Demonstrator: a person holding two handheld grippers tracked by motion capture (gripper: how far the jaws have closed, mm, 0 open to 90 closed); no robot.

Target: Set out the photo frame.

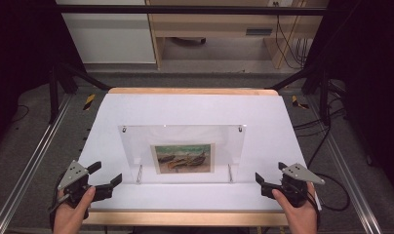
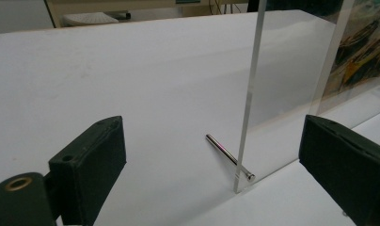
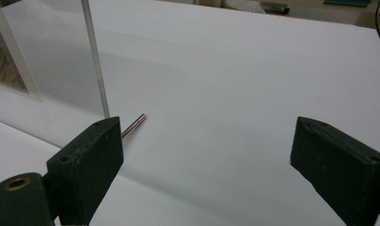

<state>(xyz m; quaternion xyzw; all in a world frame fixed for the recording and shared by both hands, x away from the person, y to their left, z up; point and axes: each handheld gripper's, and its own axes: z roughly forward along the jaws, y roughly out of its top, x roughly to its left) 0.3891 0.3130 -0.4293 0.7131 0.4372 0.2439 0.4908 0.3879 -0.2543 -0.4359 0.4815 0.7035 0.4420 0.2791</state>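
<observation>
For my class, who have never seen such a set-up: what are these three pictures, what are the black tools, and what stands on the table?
A person holds black tongs in each hand: left tongs, right tongs. One camera looks down from above; the other two ride on the tongs and look along their jaws. On the white table stands a clear frame showing a picture of boats, propped on metal pins. Both tongs are open, one at each side of the frame, and hold nothing.
</observation>
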